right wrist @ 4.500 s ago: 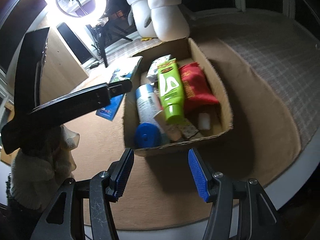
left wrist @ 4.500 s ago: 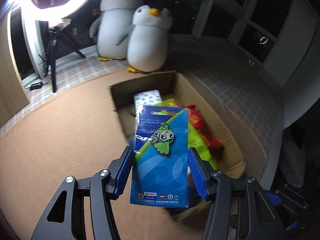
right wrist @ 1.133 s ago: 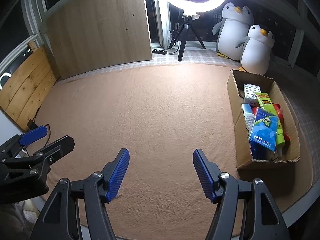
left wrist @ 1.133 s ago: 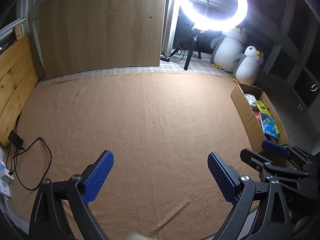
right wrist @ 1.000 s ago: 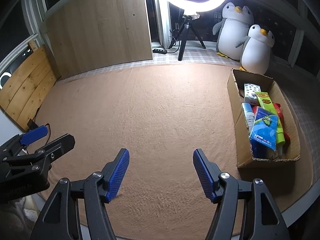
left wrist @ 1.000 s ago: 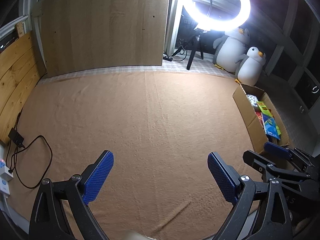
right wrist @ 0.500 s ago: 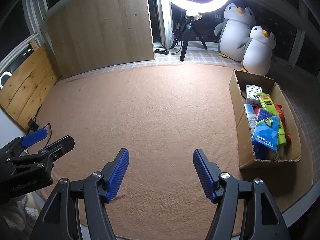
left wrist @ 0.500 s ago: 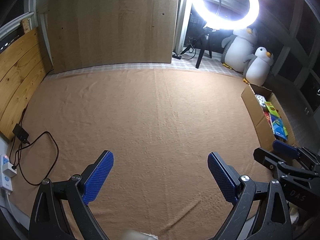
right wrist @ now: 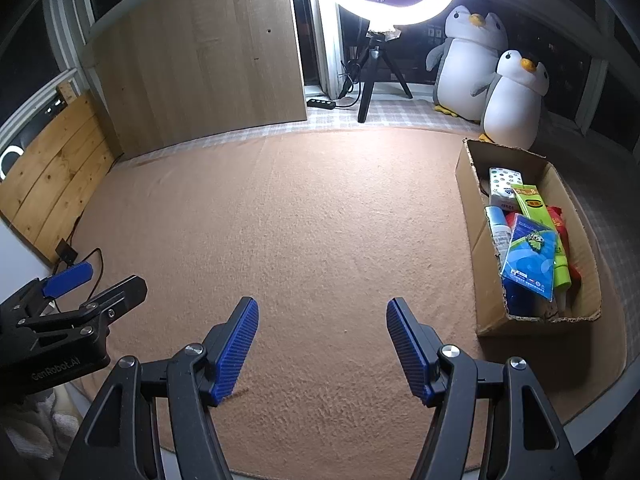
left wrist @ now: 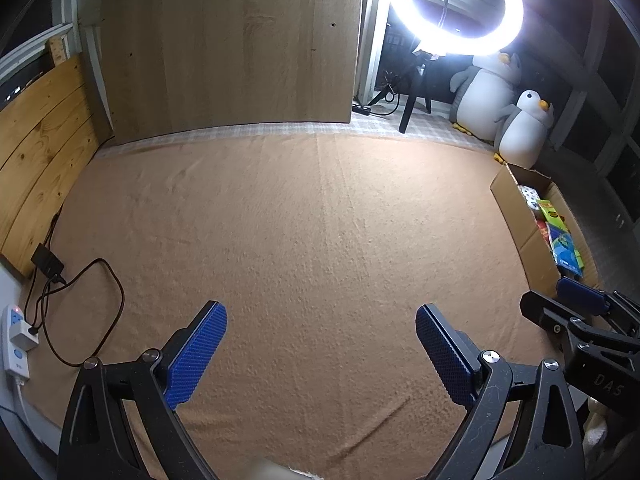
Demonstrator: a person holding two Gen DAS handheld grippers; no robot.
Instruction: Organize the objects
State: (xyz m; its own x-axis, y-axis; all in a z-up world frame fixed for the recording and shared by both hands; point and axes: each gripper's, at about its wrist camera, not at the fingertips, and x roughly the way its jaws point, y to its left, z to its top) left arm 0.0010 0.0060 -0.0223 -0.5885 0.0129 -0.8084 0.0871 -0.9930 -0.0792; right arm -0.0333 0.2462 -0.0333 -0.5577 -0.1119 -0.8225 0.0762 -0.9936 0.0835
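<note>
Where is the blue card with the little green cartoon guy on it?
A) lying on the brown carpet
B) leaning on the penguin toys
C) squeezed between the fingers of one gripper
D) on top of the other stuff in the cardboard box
D: in the right wrist view the blue card lies on top of the green tube and other things inside the cardboard box, with no fingers near it.

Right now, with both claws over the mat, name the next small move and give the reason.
Probably none beyond setting the tools down. The left claw and right claw are open with nothing between them, the brown mat shows no loose item, and the blue card pack already lies on top in the cardboard box.
</note>
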